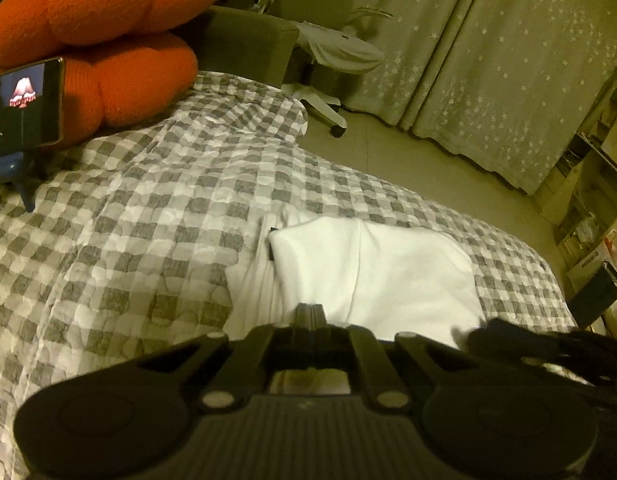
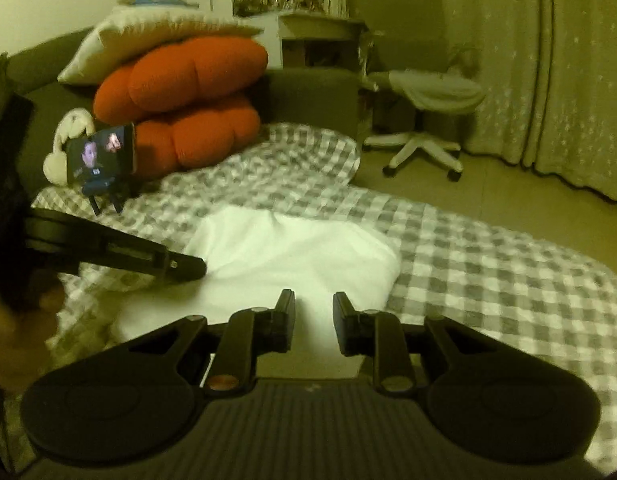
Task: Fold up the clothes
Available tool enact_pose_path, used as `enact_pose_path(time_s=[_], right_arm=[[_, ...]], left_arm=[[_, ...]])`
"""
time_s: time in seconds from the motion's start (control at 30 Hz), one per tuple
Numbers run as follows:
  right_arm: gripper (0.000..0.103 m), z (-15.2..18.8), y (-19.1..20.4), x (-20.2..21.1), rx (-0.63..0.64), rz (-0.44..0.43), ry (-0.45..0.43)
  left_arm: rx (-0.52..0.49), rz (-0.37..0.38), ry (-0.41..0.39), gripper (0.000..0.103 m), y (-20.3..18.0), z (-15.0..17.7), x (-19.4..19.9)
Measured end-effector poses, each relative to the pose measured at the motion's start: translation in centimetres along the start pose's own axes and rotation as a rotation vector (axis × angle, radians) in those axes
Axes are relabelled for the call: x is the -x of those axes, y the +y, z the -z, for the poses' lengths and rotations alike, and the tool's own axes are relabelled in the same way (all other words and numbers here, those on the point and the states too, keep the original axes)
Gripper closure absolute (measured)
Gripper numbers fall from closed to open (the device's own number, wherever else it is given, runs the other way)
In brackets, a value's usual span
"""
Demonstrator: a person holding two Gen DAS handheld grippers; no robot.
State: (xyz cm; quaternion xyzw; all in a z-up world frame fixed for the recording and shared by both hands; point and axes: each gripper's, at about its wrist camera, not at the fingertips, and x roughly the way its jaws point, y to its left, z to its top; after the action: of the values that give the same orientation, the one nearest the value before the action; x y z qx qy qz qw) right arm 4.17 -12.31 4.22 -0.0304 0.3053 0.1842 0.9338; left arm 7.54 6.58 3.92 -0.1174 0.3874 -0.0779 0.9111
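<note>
A folded white garment (image 1: pixel 372 264) (image 2: pixel 292 256) lies on the grey-and-white checked bedspread (image 1: pixel 128 240) (image 2: pixel 488 264). My left gripper (image 1: pixel 309 312) is shut, its tips over the garment's near edge; no cloth shows between them. In the right wrist view the left gripper (image 2: pixel 190 268) comes in from the left, with its closed tip at the garment's left side. My right gripper (image 2: pixel 313 306) is open just above the garment's near edge, and nothing is between its fingers (image 2: pixel 286 308). In the left wrist view the right gripper (image 1: pixel 508 340) is a dark blur at the lower right.
Orange cushions (image 2: pixel 180 104) and a cream pillow (image 2: pixel 148 36) are stacked at the head of the bed. In front of them a phone (image 2: pixel 100 156) on a small stand plays video. A white office chair (image 2: pixel 424 120), starred curtains (image 1: pixel 508 60) and shelves (image 1: pixel 588 208) lie beyond the bed's edge.
</note>
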Motion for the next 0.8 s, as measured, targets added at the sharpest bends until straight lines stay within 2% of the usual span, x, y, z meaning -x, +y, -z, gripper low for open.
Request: enact_pose_path(time_s=[0.07,0.13,0.33,0.43,0.5,0.6,0.67,0.7,0.8], right_arm=[[0.085,-0.1,-0.2,-0.9,-0.009,0.015,-0.014],[0.085,-0.6,-0.5,-1.2,-0.016,0.041,-0.020],[0.080,-1.5,-2.0,-3.0,-0.058,0.026,-0.011],[0.080,-2.0,-3.2,-4.3,-0.104,0.064,-0.002],[0.081,-1.9,-4.0,-5.2,-0.131,0.039,0.008],[0.087,-2.1,-4.1,-5.7,-0.088,0.053,0.002],[0.094,-2.4,-4.8,-5.7,-0.123,0.063,-0.008],[0.101,-2.5,-5.3,-5.6,-0.155,0.067,-0.019],[0.101,-2.3,-6.0,-5.2,-0.195,0.061,-0.043]], left_arm=[[-0.001,-0.002,0.005,0.100,-0.1,0.0,0.1],[-0.011,-0.010,0.007,0.100,-0.3,0.0,0.1],[-0.039,-0.025,0.012,0.100,-0.7,0.0,0.0],[-0.036,-0.014,0.019,0.100,-0.4,-0.2,0.0],[-0.023,-0.004,0.027,0.100,-0.2,-0.3,-0.1],[-0.025,-0.004,0.030,0.100,-0.3,-0.4,-0.1],[-0.033,-0.009,0.028,0.100,-0.4,-0.3,-0.1],[-0.033,-0.007,0.029,0.100,-0.4,-0.3,0.0],[-0.024,0.011,0.034,0.100,-0.2,-0.5,0.1]])
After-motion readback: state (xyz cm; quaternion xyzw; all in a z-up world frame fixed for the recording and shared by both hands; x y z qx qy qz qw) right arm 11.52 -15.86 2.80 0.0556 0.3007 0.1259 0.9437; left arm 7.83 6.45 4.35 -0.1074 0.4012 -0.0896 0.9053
